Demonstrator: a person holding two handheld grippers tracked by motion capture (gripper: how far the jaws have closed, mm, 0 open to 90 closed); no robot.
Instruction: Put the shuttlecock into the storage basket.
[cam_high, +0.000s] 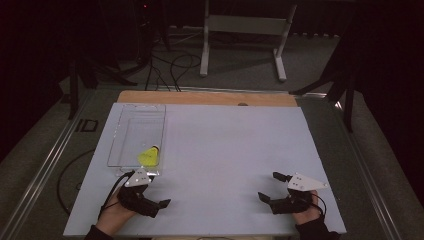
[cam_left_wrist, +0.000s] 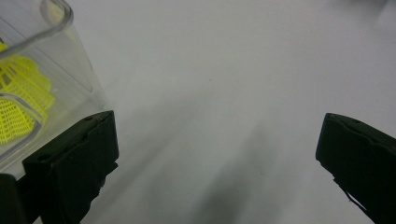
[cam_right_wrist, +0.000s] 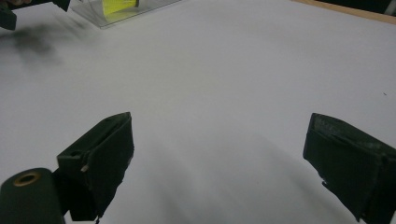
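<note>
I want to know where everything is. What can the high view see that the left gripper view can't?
The high view alone takes in the whole white table, both hands with their open tongs, left tongs and right tongs, plus the floor and cables beyond. The left gripper view alone gives a close look at the box's rounded clear corner and the shuttlecock's netted skirt. Both show the clear box and the yellow shuttlecock inside it.

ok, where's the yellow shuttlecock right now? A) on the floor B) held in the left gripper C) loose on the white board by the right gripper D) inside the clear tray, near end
D: the yellow shuttlecock lies inside the clear tray, at its near end, just ahead of the left gripper; both the left gripper and the right gripper are open and hold nothing.
</note>
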